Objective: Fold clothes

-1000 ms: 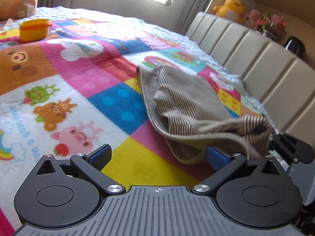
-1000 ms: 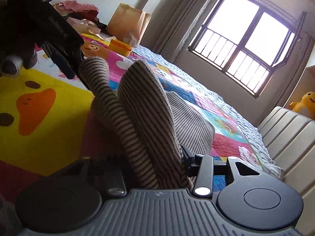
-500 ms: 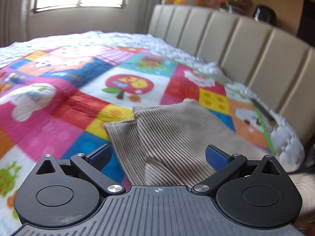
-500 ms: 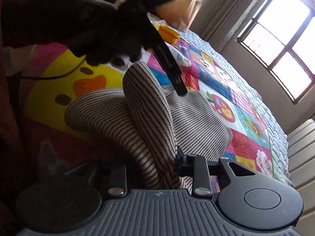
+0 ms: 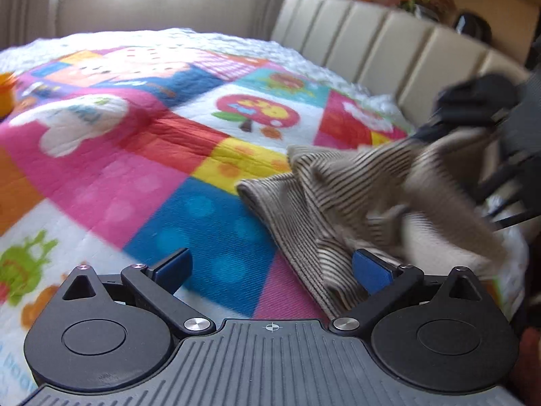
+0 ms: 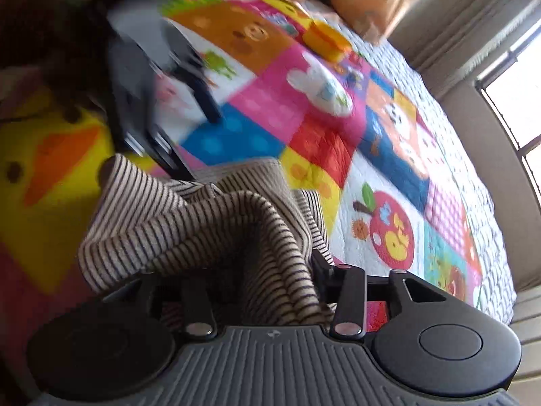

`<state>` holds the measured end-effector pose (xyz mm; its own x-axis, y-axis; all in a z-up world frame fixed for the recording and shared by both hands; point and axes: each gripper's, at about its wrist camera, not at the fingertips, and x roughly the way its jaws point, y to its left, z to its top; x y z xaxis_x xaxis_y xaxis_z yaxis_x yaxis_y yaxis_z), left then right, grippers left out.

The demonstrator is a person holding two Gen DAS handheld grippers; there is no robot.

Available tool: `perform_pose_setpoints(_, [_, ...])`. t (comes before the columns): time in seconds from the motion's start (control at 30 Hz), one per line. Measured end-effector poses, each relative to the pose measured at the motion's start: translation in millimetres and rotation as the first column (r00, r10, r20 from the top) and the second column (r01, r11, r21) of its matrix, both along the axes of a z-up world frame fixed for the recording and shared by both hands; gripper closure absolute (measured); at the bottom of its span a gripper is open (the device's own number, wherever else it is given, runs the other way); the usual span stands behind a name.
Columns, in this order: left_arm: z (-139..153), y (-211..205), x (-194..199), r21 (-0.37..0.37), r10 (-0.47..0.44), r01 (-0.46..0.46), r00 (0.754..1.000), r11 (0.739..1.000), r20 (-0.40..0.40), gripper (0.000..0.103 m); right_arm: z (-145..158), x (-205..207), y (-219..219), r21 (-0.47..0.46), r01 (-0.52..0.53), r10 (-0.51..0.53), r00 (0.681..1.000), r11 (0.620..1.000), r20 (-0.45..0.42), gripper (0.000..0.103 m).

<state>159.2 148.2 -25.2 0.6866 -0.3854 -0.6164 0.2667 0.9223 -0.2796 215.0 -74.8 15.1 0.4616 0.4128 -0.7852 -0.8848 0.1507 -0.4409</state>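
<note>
On the quilt (image 5: 142, 182) a striped garment (image 5: 341, 203) lies half-lifted, the right gripper (image 6: 267, 280) clenched on its edge, the left gripper (image 5: 270, 267) spread empty beside it, likely needing a corner next.

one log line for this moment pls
left gripper open, empty | right gripper shut on striped garment | garment partly lifted off quilt

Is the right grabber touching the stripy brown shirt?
Touching. The right wrist view shows the right gripper with its jaws closed on a bunch of the brown striped knit garment, holding it lifted.
</note>
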Motion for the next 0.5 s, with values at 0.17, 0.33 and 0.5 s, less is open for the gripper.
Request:
perform_pose_setpoints(0.17, [25.0, 8.0, -24.1, -0.036, -0.027, 0.029, 0.997, 0.999, 0.066, 0.000, -6.4, 27.7, -19.5, 0.124, 0.140, -0.134, 0.989, 0.982, -0.061, 0.016])
perform_pose_setpoints(0.33, [36.8, -26.8, -32.6, -0.019, -0.193, 0.197, 0.972, 0.980, 0.131, 0.000, 4.7, 22.7, -41.0, 0.213, 0.222, -0.209, 0.974, 0.951, -0.083, 0.016])
perform_pose_setpoints(0.5, [26.8, -60.6, -20.1, 0.079, -0.232, 0.224, 0.966, 0.971, 0.111, 0.000, 23.4, 32.2, -70.3, 0.335, 0.385, -0.364, 0.923, 0.860, -0.128, 0.011])
